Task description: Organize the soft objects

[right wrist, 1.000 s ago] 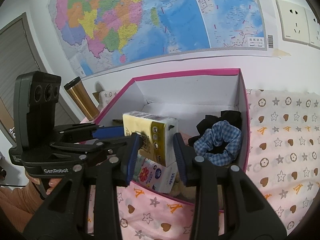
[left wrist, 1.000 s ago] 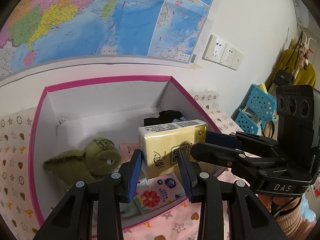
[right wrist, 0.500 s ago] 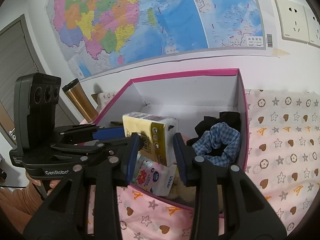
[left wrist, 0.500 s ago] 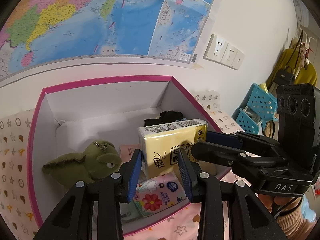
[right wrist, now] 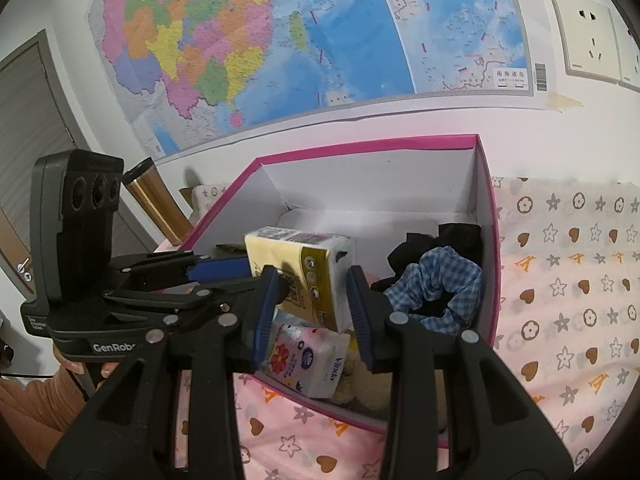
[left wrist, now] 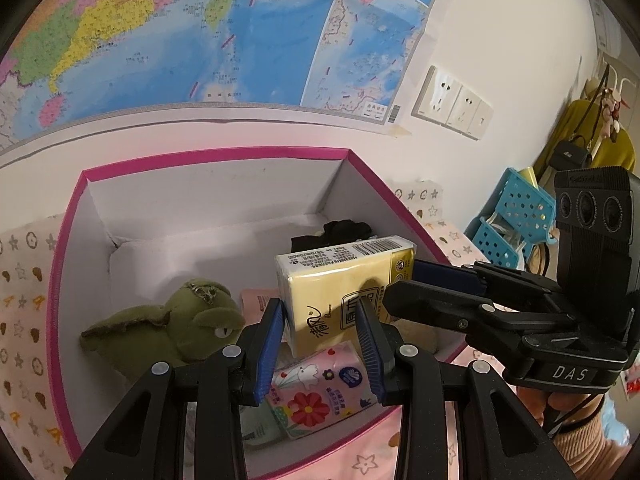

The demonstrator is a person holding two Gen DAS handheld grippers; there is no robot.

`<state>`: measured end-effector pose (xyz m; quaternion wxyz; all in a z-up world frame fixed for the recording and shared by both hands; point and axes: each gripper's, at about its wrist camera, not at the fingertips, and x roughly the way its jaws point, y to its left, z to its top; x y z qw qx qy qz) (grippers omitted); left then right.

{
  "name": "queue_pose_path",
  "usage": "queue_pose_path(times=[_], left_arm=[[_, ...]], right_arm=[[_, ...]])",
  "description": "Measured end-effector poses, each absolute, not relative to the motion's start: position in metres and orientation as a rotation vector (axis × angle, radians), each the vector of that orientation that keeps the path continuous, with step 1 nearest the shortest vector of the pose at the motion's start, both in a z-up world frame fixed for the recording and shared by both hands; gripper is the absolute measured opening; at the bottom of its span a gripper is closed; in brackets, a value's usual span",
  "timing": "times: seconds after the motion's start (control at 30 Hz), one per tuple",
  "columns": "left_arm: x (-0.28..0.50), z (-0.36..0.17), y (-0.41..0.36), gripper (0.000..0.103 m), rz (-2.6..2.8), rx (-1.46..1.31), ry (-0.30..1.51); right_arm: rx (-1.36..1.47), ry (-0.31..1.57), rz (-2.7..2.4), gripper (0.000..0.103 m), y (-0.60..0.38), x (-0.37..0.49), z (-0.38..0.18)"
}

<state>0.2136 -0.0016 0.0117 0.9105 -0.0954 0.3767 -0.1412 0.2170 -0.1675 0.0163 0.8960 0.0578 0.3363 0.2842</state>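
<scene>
Over the pink box (left wrist: 208, 160), both grippers' fingers (left wrist: 269, 344) clamp the yellow tissue pack (left wrist: 340, 292).

A lived-in home room, likely a bedroom. A large coloured wall map (right wrist: 280, 40) hangs above wall sockets (left wrist: 452, 108); a patterned pink cloth (right wrist: 560, 300) covers the surface; a yellow garment and a black bag hang on hooks (left wrist: 576, 148) beside blue plastic baskets (left wrist: 516, 216); a grey door (right wrist: 28, 140) stands left.
</scene>
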Motion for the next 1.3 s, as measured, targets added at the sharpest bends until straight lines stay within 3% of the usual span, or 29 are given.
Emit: queue_pose_path(times=[1.3], left_arm=[[0.232, 0.007, 0.005, 0.036, -0.289, -0.198, 0.809]], right_arm=[[0.117, 0.703, 0.589, 0.039, -0.165, 0.239, 0.023]])
